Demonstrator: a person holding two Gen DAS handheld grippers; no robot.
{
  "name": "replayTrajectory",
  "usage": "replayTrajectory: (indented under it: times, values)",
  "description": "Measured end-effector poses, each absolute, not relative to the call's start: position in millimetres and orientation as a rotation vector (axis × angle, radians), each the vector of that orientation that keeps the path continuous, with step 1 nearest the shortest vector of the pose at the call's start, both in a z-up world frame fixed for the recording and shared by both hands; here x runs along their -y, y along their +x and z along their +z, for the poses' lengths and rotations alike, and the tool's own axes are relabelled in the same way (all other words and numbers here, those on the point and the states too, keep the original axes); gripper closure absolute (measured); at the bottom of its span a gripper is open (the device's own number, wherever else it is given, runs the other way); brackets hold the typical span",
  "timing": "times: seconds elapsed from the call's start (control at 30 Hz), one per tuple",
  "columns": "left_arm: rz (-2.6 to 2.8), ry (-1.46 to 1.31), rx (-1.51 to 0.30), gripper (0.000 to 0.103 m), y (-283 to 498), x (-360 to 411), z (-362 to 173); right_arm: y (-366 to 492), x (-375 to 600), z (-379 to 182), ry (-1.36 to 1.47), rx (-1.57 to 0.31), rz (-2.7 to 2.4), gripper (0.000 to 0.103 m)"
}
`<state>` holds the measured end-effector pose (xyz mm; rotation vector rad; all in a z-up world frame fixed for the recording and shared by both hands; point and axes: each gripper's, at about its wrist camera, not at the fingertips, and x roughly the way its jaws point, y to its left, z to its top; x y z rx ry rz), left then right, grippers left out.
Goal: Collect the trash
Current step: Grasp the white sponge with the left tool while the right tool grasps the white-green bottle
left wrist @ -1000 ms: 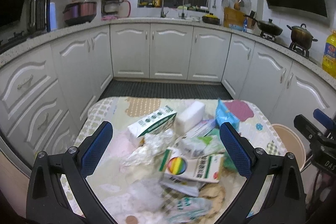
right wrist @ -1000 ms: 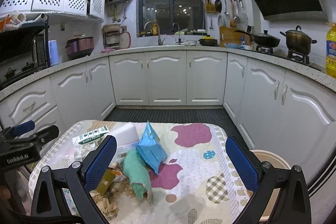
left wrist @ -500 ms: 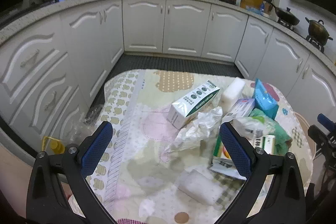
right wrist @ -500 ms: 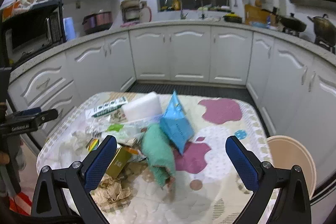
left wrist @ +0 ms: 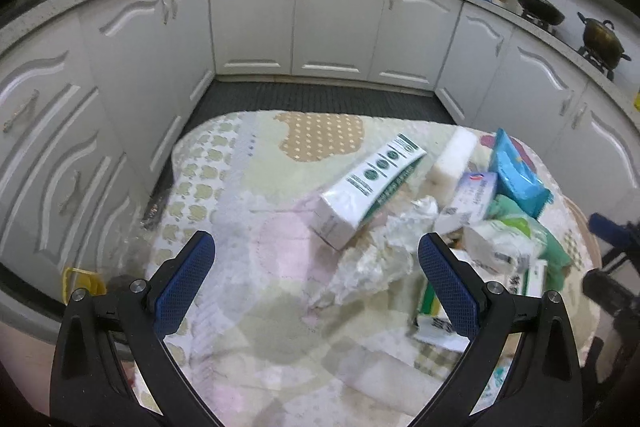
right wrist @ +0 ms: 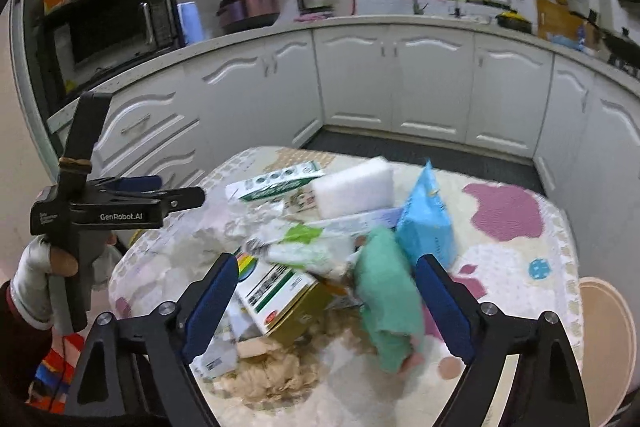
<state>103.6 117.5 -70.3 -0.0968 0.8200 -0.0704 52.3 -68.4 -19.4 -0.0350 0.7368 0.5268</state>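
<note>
A heap of trash covers the small table (left wrist: 248,187): a white-and-green carton (left wrist: 366,189), crumpled clear plastic (left wrist: 376,259), a white foam block (right wrist: 354,185), a blue pouch (right wrist: 426,217), a green cloth (right wrist: 386,297), a rainbow-marked box (right wrist: 276,291) and crumpled brown paper (right wrist: 276,375). My left gripper (left wrist: 316,281) is open above the table, the clear plastic lying just ahead between its blue fingers. My right gripper (right wrist: 322,297) hangs over the heap with jaws wide but closing; the box and green cloth lie between the fingers, untouched by the pads.
White kitchen cabinets (left wrist: 332,23) curve round the table, with a dark floor mat (left wrist: 320,99) behind. A beige bin (right wrist: 606,343) stands at the table's right. The left tool and a gloved hand (right wrist: 44,267) appear at left in the right wrist view.
Both grippers tilted down and moved closer to the table. The left one swung left, off the heap toward the carton and plastic. The right gripper's fingers have drawn slightly together.
</note>
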Motion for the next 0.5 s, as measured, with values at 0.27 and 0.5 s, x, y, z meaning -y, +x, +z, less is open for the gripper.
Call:
replayTrajectory:
  times: [0.27,0.5]
  values:
    - [-0.146,-0.118,-0.841,0.002,71.2,-109.4,-66.6,54.6,55.8,-27.3,-0.073,-0.758,0.566,0.021]
    - [-0.156,-0.141,-0.919,0.002,42.0,-111.8,-82.1,67.9,33.5,-35.8,-0.171,-0.767,0.641,0.021]
